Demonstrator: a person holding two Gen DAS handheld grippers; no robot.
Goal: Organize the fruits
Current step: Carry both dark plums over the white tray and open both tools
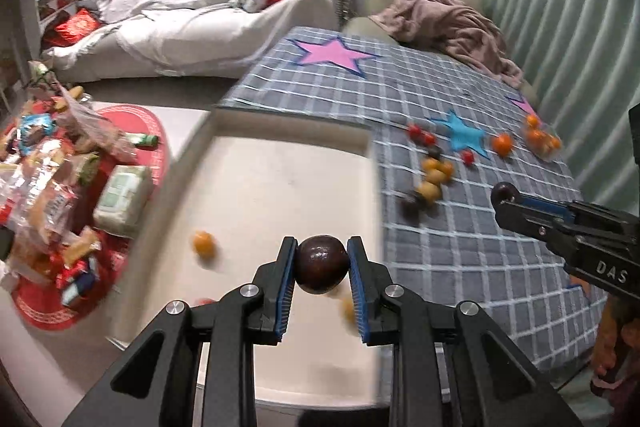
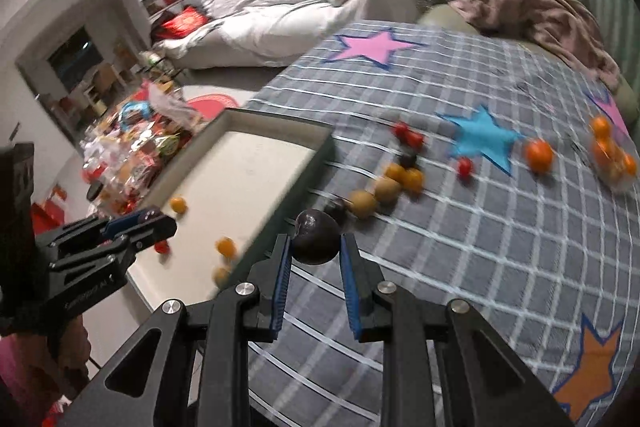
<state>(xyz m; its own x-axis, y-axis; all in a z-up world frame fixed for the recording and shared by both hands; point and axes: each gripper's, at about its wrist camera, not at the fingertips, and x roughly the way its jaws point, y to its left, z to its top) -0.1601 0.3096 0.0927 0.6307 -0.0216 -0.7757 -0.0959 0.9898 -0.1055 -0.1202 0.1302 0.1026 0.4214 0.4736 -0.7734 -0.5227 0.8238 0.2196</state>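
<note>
- The left hand-held gripper is closed on a dark round fruit, maybe a plum. It hangs over the white tray, which sits at the left of the checked cloth.
- The right hand-held gripper pinches another dark plum the same way, over the cloth just right of the tray's edge.
- Each plum sits between the blue pads at its widest part. That looks like a good place to hold it, because a round, smooth fruit can slip out if pinched near the top or bottom.
- The plums look small and light. The skin looks shiny and a bit slippery, and I think the fruit would bruise if squeezed hard.
- A few small orange fruits already lie in the tray.
- More fruit waits on the cloth: brownish round ones, red cherry tomatoes, and an orange near the blue star.
- A clear bag of oranges lies at the far right.
</note>
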